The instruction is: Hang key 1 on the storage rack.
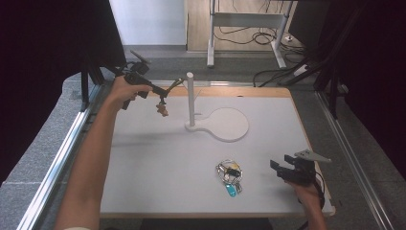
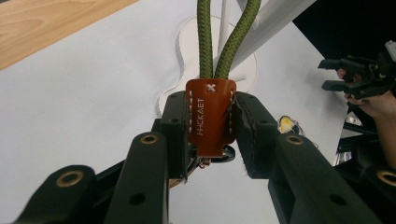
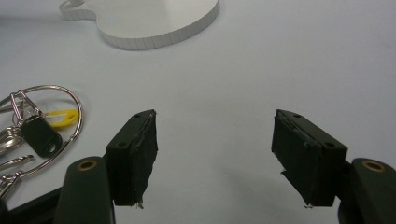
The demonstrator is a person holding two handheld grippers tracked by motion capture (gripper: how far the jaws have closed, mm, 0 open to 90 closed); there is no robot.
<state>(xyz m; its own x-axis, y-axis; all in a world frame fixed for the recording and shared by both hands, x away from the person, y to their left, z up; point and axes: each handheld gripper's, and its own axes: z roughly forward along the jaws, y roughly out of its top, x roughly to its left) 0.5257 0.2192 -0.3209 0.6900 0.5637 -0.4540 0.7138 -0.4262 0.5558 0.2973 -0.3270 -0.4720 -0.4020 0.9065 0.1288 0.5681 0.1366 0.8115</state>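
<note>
The left gripper (image 1: 160, 98) is raised above the counter's (image 1: 143, 158) far left corner, beside the white post (image 1: 190, 98) of the stand (image 1: 225, 125); in the high view it looks merely to carry a small brown lump with a thin olive line running toward the post's top; the left gripper view makes this plain: the fingers (image 2: 175, 126) are clenched on a brown leather tab (image 2: 210, 116) with white stitching and stamped lettering, from which two strands of green cord (image 2: 204, 42) run up and out of the picture; a bit of metal hangs below the tab, too hidden to name.

The right gripper (image 1: 282, 168) sits low near the counter's near right corner, its fingers (image 3: 133, 156) spread wide with nothing between them; its own view shows bare white counter in the gap, the stand's round base beyond, and off to one side the bunch of keys (image 3: 35, 130) on wire rings with a black fob and a yellow tag; the high view places that bunch (image 1: 230, 175) near the near edge, just beside the right gripper, and adds a blue tag the closer view cuts off.
</note>
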